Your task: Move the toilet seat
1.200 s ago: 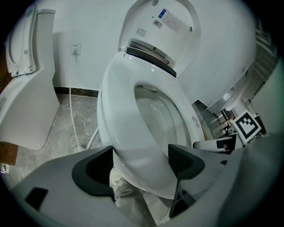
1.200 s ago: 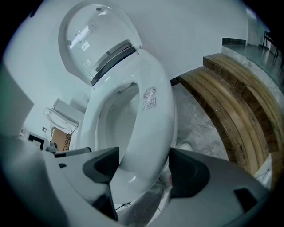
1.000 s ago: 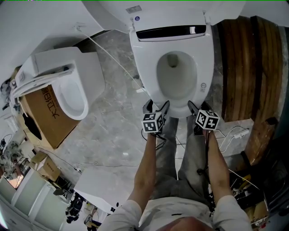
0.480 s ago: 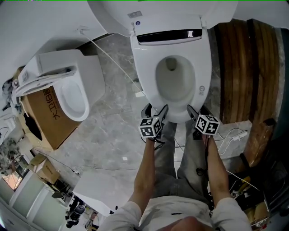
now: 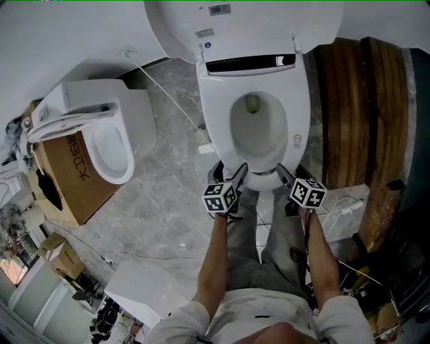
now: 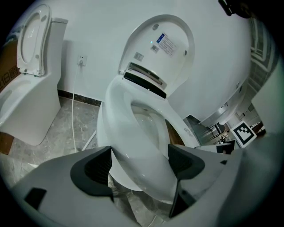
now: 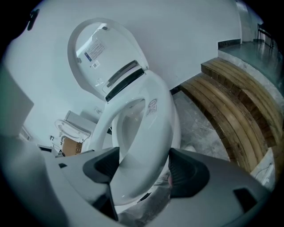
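Note:
The white toilet seat [image 5: 300,114] lies down on the bowl, and the lid [image 5: 248,20] stands up against the wall. My left gripper [image 5: 228,173] is at the seat's front left rim, open, with the rim [image 6: 133,150] running between its dark pads [image 6: 95,168]. At the front right rim my right gripper [image 5: 287,176] is also open, and the seat [image 7: 153,128] fills the gap between its pads [image 7: 188,170]. I cannot see either pair of pads pressing on the seat.
A second white toilet [image 5: 111,144] stands on a cardboard box [image 5: 67,175] at the left. Curved wooden steps [image 5: 356,101] rise on the right. A white cable [image 5: 168,91] crosses the marble floor, and more cables [image 5: 342,201] lie at the right. The person's legs stand right before the bowl.
Both grippers have moved forward until their jaws reach around the seat's front rim. The head view has shifted slightly. The seat has not moved.

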`<action>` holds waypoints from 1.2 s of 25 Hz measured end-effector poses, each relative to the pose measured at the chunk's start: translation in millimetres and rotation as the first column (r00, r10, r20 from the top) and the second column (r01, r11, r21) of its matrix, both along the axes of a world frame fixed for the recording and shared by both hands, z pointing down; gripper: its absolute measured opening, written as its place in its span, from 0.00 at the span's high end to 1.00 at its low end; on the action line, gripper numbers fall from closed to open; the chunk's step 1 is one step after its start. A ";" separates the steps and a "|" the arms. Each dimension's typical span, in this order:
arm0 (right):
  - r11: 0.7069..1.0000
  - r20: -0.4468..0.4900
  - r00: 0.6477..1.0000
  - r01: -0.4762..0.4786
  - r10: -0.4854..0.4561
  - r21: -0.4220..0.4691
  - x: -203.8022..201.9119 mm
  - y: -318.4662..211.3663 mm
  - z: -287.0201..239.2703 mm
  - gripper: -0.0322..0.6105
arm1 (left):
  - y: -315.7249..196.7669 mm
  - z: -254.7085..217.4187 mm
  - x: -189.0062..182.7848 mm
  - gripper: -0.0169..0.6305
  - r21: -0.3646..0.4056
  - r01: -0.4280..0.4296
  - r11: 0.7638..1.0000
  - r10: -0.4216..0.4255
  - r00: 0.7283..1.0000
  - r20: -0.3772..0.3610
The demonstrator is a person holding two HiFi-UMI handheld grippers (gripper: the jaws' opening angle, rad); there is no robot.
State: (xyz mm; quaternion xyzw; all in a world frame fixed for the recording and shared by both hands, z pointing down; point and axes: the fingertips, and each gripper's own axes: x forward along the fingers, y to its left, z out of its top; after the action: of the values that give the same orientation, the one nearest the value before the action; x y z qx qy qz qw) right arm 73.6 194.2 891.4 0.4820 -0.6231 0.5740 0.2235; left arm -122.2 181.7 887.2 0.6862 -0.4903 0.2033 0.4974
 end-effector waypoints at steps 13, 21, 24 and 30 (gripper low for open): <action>0.999 0.027 0.999 -0.045 0.044 0.027 -0.3 -9.8 -49.1 0.38 | -8.8 -44.4 -2.3 0.39 0.018 0.051 0.999 -0.050 0.998 -0.045; 0.996 0.051 0.996 -0.075 0.072 0.053 0.1 -19.9 -82.9 0.38 | -18.6 -75.4 -3.3 0.39 0.026 0.099 0.995 -0.097 0.993 -0.070; 0.994 0.061 0.995 -0.086 0.082 0.063 0.4 -23.8 -95.5 0.38 | -22.0 -87.2 -4.3 0.39 0.028 0.122 0.992 -0.120 0.990 -0.078; 0.992 0.082 0.992 -0.106 0.099 0.075 0.5 -32.8 -116.8 0.38 | -32.1 -109.2 -7.1 0.39 0.060 0.141 0.988 -0.137 0.989 -0.058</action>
State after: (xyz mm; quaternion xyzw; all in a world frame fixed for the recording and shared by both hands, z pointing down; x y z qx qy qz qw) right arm 74.1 161.4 774.7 0.4992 -0.6280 0.5779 0.1500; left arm -129.3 149.6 778.0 0.6711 -0.5298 0.1338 0.5011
